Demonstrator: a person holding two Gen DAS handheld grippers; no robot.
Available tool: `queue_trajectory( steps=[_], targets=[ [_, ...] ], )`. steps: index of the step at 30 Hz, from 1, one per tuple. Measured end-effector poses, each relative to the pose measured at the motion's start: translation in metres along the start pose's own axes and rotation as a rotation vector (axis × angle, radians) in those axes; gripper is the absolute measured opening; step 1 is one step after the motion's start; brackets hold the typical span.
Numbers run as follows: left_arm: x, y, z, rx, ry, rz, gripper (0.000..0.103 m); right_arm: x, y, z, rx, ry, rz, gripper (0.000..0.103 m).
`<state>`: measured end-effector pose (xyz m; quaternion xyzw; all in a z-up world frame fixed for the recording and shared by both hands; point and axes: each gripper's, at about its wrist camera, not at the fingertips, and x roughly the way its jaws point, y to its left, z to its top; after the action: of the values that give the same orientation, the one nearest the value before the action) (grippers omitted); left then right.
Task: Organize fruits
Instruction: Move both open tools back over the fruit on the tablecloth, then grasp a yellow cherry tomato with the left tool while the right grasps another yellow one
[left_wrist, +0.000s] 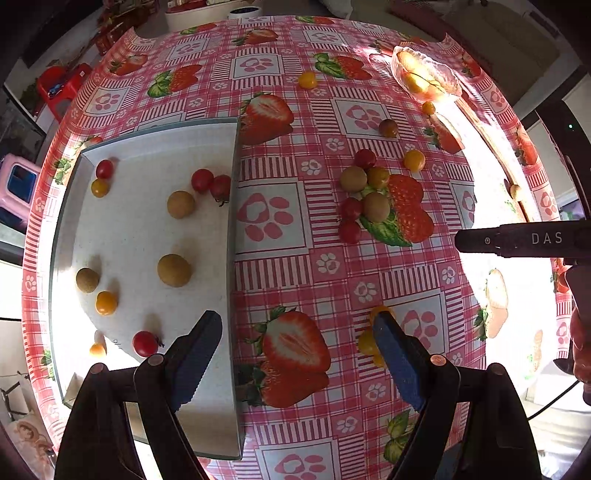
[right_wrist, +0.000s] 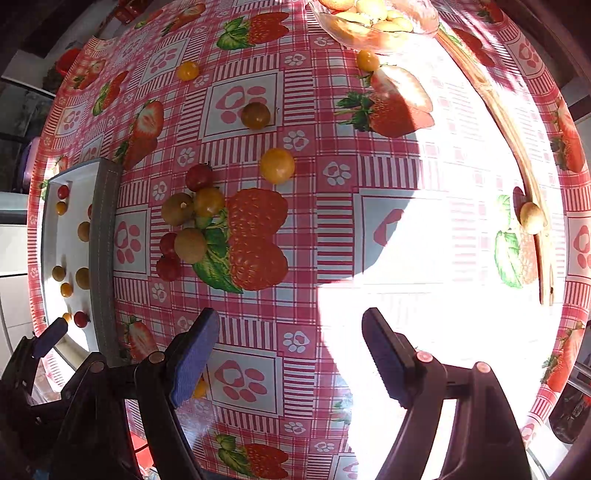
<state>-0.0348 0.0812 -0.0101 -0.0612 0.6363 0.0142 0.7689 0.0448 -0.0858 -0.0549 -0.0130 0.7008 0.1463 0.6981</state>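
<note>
On the strawberry-print tablecloth (left_wrist: 280, 221), a fruit cluster (left_wrist: 364, 199) is left unsorted right of the white tray (left_wrist: 147, 236), so both the left gripper (left_wrist: 295, 354) and right gripper (right_wrist: 291, 354) are held apart, empty.

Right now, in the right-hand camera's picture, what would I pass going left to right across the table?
White tray → cluster of fruits → lone yellow fruit → sunlit bare cloth → pale fruit by the wooden strip.
</note>
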Motion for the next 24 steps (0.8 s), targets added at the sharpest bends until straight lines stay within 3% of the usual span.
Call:
queue_trajectory(
  steps=[8,17,21,23,24],
  targets=[
    [0.032,-0.033,-0.009,0.029,0.066,-0.019,0.084,0.000,-0.022,0.007,0.013,-0.026,0.011,0.082],
    [0.058,-0.050,-0.007,0.053,0.094,0.027,0.084,0.014,0.001,0.046,-0.072,-0.068,0.014,0.082],
    [0.066,-0.052,-0.002,0.041,0.109,0.038,0.083,0.023,0.008,0.063,-0.076,-0.074,0.019,0.073],
    [0.069,-0.052,-0.002,0.037,0.121,0.037,0.073,0.024,0.014,0.070,-0.092,-0.092,0.003,0.070],
    [0.069,-0.053,-0.002,0.043,0.117,0.045,0.073,0.025,0.019,0.074,-0.104,-0.099,0.002,0.068]
  ],
)
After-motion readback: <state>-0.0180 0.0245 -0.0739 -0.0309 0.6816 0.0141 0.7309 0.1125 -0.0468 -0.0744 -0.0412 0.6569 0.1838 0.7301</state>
